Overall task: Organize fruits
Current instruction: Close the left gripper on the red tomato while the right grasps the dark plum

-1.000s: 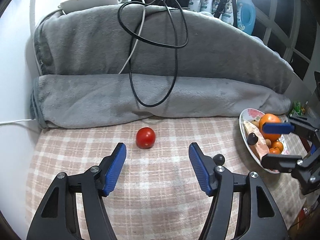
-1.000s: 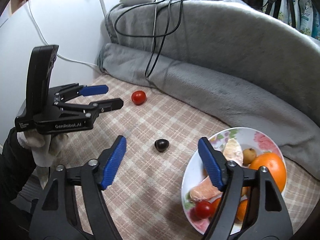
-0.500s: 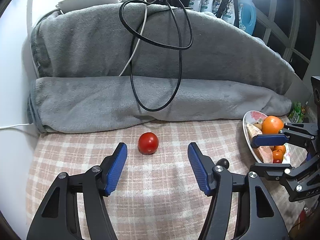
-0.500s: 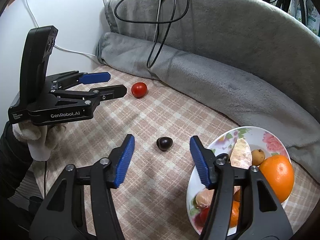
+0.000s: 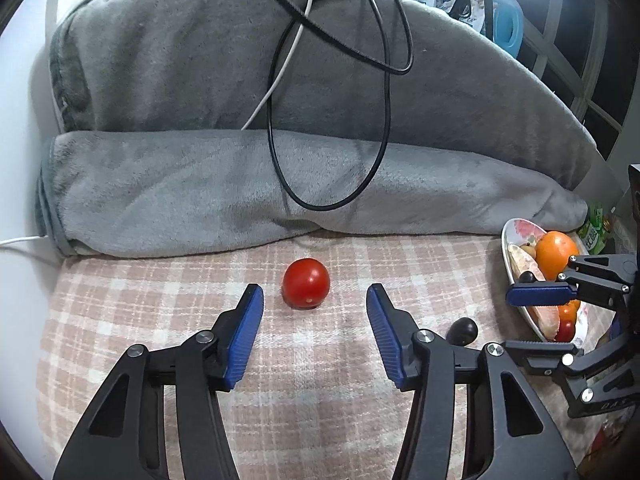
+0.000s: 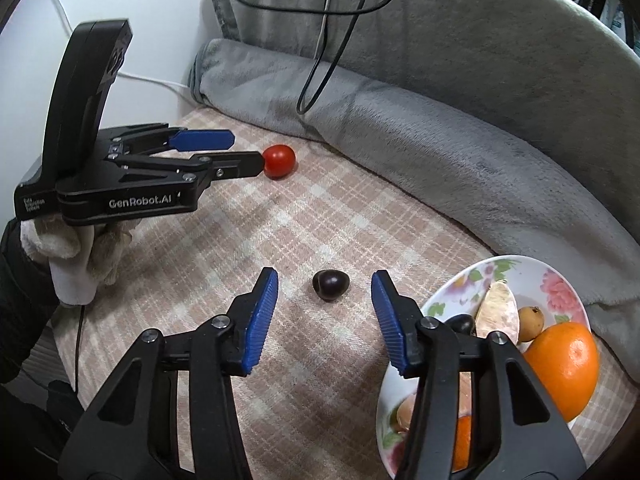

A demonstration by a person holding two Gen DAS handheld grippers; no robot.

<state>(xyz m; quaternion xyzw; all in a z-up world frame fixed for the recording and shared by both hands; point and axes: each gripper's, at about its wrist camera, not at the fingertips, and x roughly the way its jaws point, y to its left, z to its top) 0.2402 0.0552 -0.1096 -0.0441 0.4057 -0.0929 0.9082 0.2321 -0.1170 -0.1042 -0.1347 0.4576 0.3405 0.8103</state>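
Left wrist view: the left hand-held gripper [image 5: 315, 300], jaws spread, is closing in on the red tomato [image 5: 306, 283], which is now lying nearer its fingertips than a second ago, on the checked cloth [image 5: 320, 400]; right wrist view: the right hand-held gripper [image 6: 325, 294], also spread, is now bracketing the dark fruit [image 6: 330, 284] rather than the plate [image 6: 560, 276]; judged, both loose fruits are about to be grasped for the plate
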